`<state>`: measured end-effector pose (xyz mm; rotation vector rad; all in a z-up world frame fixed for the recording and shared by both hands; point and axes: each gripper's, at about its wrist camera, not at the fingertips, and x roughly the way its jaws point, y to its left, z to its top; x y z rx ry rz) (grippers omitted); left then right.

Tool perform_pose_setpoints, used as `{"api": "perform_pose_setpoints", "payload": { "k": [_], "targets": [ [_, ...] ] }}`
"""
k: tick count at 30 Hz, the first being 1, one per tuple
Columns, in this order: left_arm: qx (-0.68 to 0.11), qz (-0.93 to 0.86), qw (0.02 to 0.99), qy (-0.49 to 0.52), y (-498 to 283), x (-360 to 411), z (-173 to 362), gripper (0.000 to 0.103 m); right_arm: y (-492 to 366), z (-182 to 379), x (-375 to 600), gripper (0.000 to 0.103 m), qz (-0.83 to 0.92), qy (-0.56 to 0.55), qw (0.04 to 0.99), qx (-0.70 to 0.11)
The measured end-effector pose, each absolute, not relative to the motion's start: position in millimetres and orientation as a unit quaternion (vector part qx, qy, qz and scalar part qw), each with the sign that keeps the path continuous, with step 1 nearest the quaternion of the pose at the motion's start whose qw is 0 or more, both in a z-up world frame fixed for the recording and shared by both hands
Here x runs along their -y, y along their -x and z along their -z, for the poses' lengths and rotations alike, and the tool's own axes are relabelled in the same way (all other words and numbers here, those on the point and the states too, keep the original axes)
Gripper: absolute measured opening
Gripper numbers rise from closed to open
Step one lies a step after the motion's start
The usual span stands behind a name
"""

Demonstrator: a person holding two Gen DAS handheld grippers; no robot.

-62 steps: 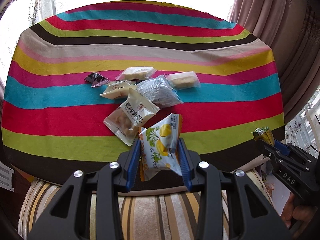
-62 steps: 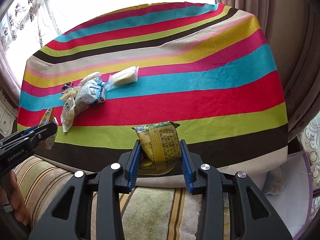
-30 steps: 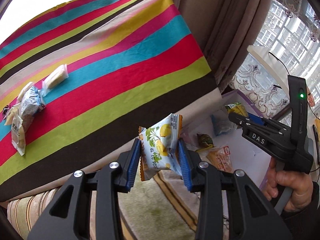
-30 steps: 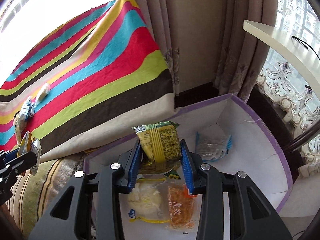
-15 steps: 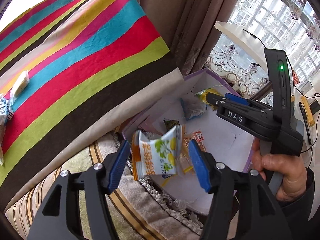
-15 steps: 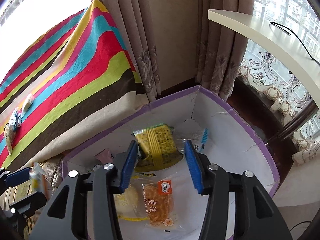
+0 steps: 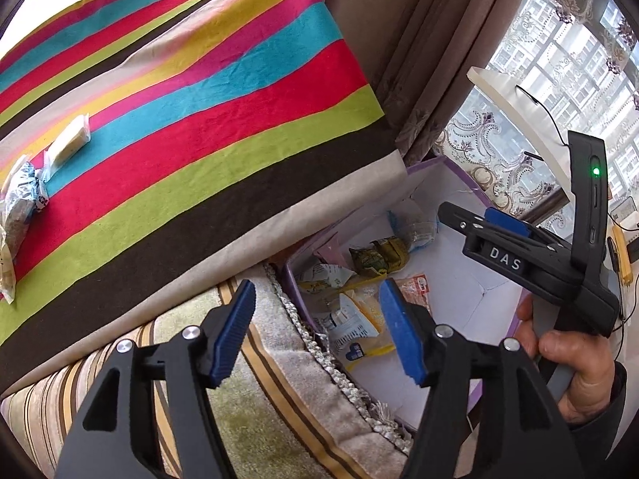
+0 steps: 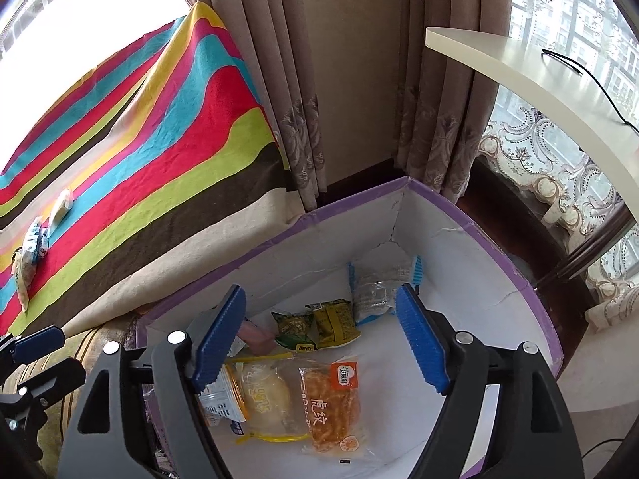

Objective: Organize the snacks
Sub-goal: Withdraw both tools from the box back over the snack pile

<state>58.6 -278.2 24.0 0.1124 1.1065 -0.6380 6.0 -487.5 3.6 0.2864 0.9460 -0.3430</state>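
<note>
I have both grippers tilted down over the white box with the purple rim (image 8: 471, 223), which sits on the floor just beside the near right corner of the striped desk (image 7: 191, 92).

The left gripper (image 7: 317, 333) has just been opening; its blue fingers (image 7: 233, 333) are spread apart with nothing between them, and below them I see the box edge and the fringed rug (image 7: 319, 359). The right gripper (image 8: 319, 337) has also just been opening, its fingers (image 8: 419, 339) released and empty, hanging above the box floor. In the left wrist view it juts over the box from the right, held in a hand (image 7: 575, 363).

Inside the box the snacks lie loose. The green-and-yellow packet (image 8: 319, 323) rests toward the far side, next to a clear packet with blue edges (image 8: 381, 285) in the far corner. Nearer to me lie an orange packet (image 8: 331, 403) and, left of it, a pale yellow packet (image 8: 263, 399). A white-and-blue packet (image 8: 221, 399) lies by the left wall, partly hidden behind my left-hand finger, and something pink (image 8: 255, 333) sits against that wall farther back.

On the desk, well apart from the box, a few snacks remain at the far left: a pale wrapped bar (image 7: 70, 141) and a bluish crinkled packet (image 7: 20, 195) just beside it; more wrappers at the picture's edge are too cut off to tell.
</note>
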Motion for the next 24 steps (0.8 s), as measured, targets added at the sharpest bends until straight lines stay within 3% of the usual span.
{"api": "perform_pose_setpoints", "payload": {
  "k": [24],
  "targets": [
    [-0.516, 0.205, 0.831, 0.037, -93.5, 181.8, -27.0, 0.065, -34.5, -13.8, 431.3, 0.078, 0.107, -0.106, 0.872, -0.466]
  ]
}}
